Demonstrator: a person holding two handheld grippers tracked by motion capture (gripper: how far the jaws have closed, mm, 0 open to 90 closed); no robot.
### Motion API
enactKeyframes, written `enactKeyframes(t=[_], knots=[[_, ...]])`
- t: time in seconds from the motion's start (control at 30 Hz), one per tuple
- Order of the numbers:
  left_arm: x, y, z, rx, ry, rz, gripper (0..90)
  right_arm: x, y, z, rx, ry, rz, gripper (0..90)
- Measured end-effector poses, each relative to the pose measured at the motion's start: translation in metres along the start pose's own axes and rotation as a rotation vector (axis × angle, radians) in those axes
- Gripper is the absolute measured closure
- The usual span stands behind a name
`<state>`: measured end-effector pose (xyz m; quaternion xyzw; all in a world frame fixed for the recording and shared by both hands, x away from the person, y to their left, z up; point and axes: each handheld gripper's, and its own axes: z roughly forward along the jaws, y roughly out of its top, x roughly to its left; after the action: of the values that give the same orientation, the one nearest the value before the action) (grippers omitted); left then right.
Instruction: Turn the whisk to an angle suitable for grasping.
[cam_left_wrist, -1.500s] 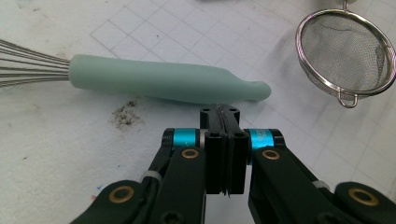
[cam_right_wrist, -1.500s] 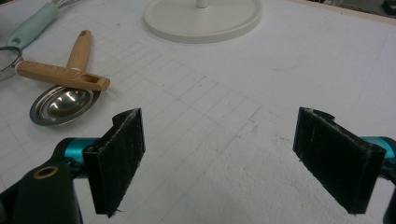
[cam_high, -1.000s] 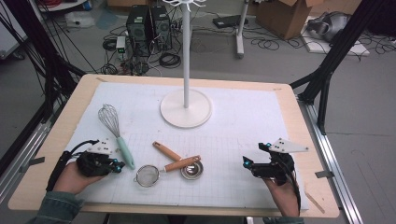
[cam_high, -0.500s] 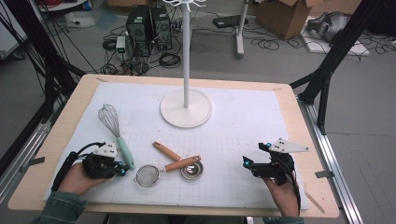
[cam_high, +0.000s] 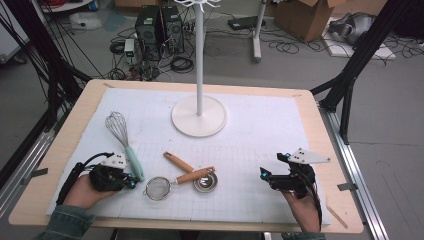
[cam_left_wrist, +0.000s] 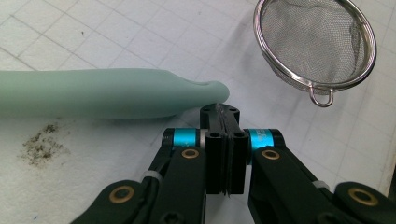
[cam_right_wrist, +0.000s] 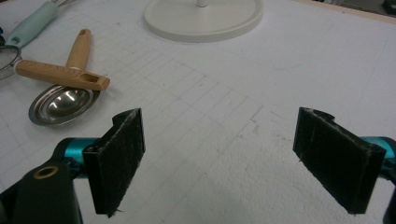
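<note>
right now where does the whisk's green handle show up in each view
High view: the whisk's mint-green handle lies at lower left, its end beside the left gripper.
Left gripper view: it runs in from the left edge, its rounded end just above the shut jaws.
Right gripper view: a short stretch sits in the top left corner.
Shared landmark: the mesh strainer, which lies next to the handle's end.

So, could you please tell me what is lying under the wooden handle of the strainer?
The wooden handle crosses over the bowl of a metal scoop. In the right gripper view, part of that bowl's rim is covered by the handle.
</note>
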<state>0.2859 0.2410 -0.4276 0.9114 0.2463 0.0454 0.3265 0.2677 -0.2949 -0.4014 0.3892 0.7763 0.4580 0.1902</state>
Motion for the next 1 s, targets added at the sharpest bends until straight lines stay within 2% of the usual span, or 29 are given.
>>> enactKeyframes(t=[1.0], knots=[[0.0004, 0.0018, 0.0021, -0.002, -0.006, -0.001, 88.7, 0.0003, 0.0002, 0.0007, -0.002, -0.002, -0.007, 15.7]])
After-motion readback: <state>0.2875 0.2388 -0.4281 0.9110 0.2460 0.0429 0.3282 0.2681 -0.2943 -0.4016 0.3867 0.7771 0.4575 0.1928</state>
